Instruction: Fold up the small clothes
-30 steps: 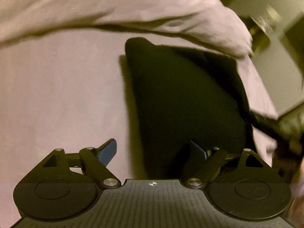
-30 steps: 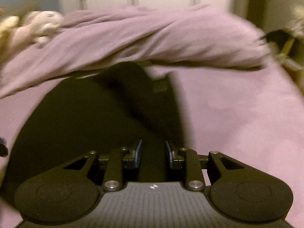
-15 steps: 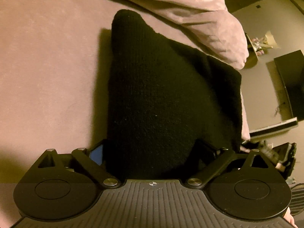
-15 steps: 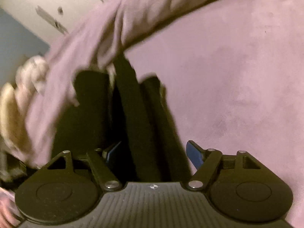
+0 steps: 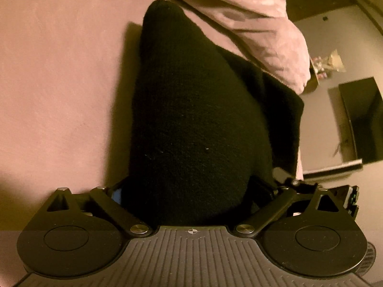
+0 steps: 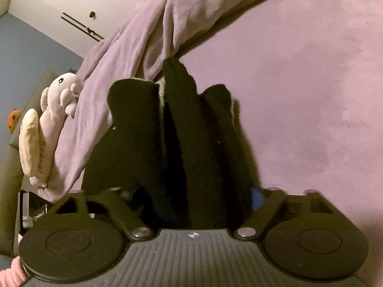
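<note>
A black knitted garment [image 5: 196, 119] lies on the purple bed sheet [image 5: 59, 83]. In the left wrist view it fills the middle, narrowing to a rounded tip at the far end. My left gripper [image 5: 194, 191] is open, its jaws wide on either side of the garment's near edge. In the right wrist view the same garment [image 6: 182, 131] shows as several upright black folds with a pale lining at the edges. My right gripper [image 6: 191, 196] is open, jaws wide around the near end of the folds.
A bunched purple blanket [image 6: 148, 38] lies along the far side of the garment, also in the left wrist view [image 5: 258, 24]. A pink plush toy [image 6: 55, 110] rests at the left. The bed's edge, floor and a dark box [image 5: 361, 119] are at the right.
The left gripper moved in over the garment's near edge. The right gripper opened from nearly shut, tilted and closed in on the folds.
</note>
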`<action>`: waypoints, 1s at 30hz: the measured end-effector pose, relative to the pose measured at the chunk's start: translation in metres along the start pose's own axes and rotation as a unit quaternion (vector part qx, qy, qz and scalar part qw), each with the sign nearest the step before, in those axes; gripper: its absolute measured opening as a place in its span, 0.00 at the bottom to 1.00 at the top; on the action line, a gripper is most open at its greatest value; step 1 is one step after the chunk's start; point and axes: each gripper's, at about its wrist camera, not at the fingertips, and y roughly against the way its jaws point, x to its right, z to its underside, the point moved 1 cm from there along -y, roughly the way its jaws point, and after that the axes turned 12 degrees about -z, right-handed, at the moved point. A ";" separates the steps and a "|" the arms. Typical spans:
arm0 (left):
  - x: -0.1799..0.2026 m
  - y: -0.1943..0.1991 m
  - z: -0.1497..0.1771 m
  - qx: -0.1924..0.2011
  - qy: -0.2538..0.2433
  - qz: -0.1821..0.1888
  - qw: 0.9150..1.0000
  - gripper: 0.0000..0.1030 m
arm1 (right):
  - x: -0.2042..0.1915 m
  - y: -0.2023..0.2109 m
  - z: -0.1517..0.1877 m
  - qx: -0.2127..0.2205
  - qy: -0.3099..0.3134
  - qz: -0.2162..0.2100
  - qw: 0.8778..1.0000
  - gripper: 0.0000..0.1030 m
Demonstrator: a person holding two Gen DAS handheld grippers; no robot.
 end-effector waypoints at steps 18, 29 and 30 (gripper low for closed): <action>-0.011 0.074 0.002 0.096 -0.002 0.018 0.995 0.66 | -0.073 -0.015 0.006 0.014 0.020 -0.028 0.999 0.50; -0.089 0.131 -0.014 0.128 0.030 -0.109 0.985 0.73 | -0.124 -0.088 0.023 -0.009 0.075 0.013 0.997 0.62; -0.093 0.132 -0.013 0.127 0.028 -0.124 0.984 0.74 | -0.128 -0.085 0.026 -0.005 0.091 0.034 0.995 0.63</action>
